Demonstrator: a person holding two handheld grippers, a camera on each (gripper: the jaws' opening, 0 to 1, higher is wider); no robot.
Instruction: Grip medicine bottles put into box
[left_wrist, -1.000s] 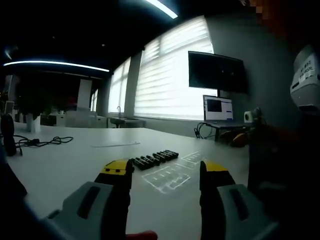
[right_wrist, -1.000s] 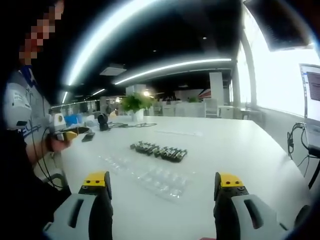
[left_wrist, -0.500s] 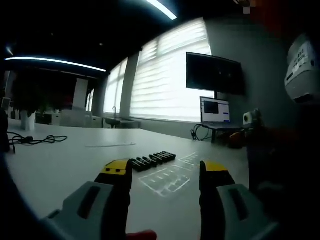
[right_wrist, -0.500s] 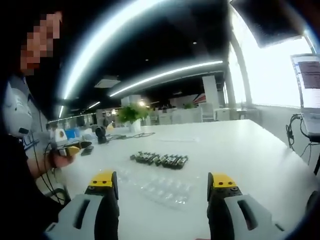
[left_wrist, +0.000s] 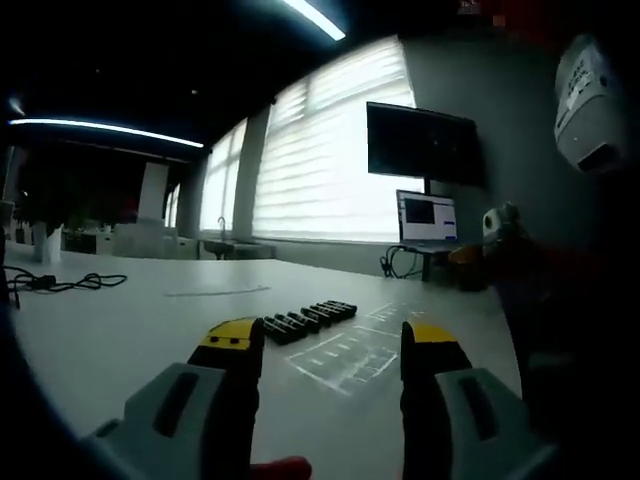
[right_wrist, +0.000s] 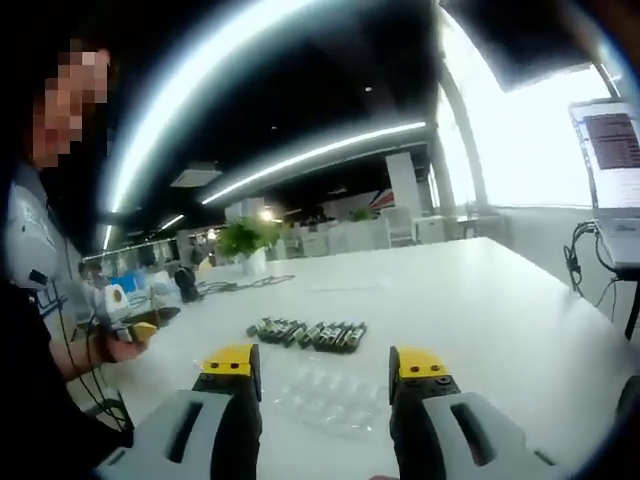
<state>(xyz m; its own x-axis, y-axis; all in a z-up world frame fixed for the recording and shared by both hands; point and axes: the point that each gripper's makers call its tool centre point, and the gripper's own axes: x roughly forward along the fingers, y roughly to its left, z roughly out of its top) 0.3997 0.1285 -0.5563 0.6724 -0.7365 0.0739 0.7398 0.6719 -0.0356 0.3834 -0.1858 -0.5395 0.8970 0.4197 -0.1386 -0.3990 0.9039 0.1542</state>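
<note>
Nearest in the left gripper view, the left gripper (left_wrist: 330, 345) hangs over the white worktop (left_wrist: 120, 320) with its yellow-tipped jaws spread apart and nothing between them. Just past the tips lies a clear tray (left_wrist: 345, 355), and beyond it a row of small dark bottles (left_wrist: 310, 318) lies on the worktop, close to the tray's far edge. Farther off, a black cable (left_wrist: 70, 283) trails across the surface, and at the far end a laptop (left_wrist: 428, 222) glows under a dark screen (left_wrist: 420, 145) beside bright blinds (left_wrist: 325, 150).

In the right gripper view, the right gripper (right_wrist: 322, 368) is also open and empty, low over the tray (right_wrist: 325, 395). The bottles (right_wrist: 305, 333) lie in their line just behind it. To the left, a person's hand (right_wrist: 115, 350) holds the other gripper near the worktop (right_wrist: 480, 310) edge. A potted plant (right_wrist: 245, 245) stands at the far side.
</note>
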